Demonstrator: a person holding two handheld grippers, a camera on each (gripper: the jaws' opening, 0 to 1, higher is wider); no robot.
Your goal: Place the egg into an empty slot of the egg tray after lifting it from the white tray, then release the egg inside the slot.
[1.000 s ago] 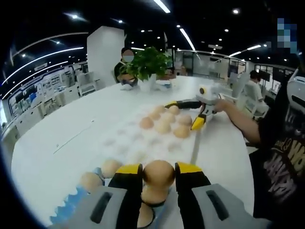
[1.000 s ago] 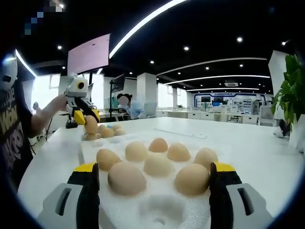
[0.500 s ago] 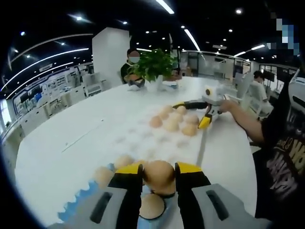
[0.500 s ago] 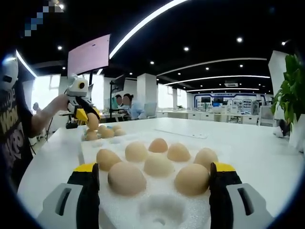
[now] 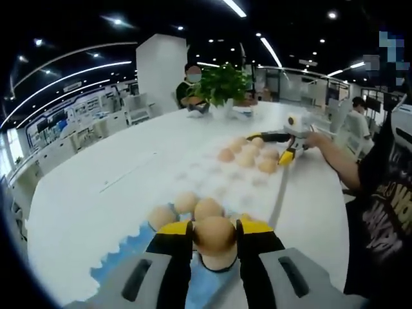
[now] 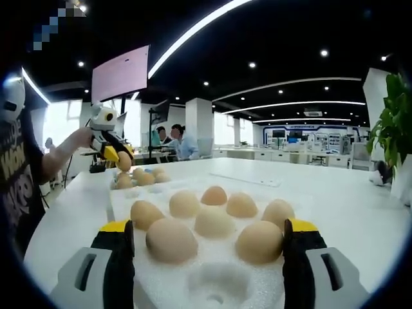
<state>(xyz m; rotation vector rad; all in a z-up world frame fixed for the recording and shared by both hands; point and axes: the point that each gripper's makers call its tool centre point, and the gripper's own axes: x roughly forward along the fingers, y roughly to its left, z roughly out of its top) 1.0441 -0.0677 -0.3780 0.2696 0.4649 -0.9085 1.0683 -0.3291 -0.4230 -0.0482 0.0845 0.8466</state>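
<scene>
Yellow lettering on the person's dark shirt (image 5: 386,212) at 3 o'clock in the left gripper view is too blurred to read. The left hand-held gripper (image 5: 215,233) is clamped on a brown egg (image 5: 215,237), now raised higher than a second ago above the eggs in the blue holder (image 5: 116,261), with the white egg tray (image 5: 212,177) and open worktop (image 5: 96,174) toward 12 o'clock. The right hand-held gripper (image 6: 209,241) has not moved, its jaws wide apart and empty over the tray's near edge, an empty slot (image 6: 215,283) between them.

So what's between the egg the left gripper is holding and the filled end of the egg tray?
In the left gripper view, past the held egg lie loose eggs, then empty slots.
</scene>
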